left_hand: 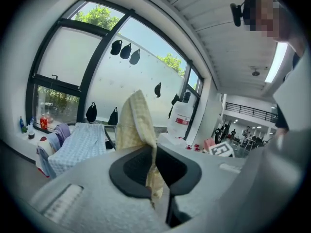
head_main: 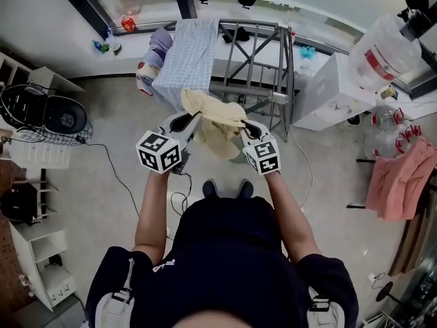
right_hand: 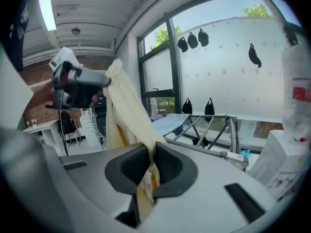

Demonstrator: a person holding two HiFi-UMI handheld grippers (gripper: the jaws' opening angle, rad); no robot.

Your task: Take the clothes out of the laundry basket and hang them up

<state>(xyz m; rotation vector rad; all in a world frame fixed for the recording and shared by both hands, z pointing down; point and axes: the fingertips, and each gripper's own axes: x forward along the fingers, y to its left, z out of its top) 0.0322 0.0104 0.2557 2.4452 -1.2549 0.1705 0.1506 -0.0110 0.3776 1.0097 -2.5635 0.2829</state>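
Pale yellow cloth [head_main: 215,125] hangs in the air between the two tools, just toward 12 o'clock from the centre of the head view and clear of the floor. The left hand-held gripper [head_main: 186,123] is clamped fully onto one edge of it. Its own view shows the fabric pinched between the closed black pads and rising above them as a folded peak. The right hand-held gripper [head_main: 243,126] is likewise closed on the opposite edge, with a fold of the cloth caught between its pads and trailing below them.

The drying rack [head_main: 263,53] stands at 12 to 1 o'clock. A blue checked cloth [head_main: 188,57] is already draped over its 11 o'clock end, and the bars toward 1 o'clock are bare.

The step in hand looks like carrying the piece to the rack. To do it well, I would draw the two grips apart until the bunched middle opens flat. Then I would lift the cloth above the top rail and lay it across the bare bars beside the checked cloth. Neither pinch should let go until the fabric's weight rests on the rail.

Both forearms reach straight forward from the torso, roughly parallel. The marker cubes face up, and the jaws point toward the rack, tipped slightly downward.
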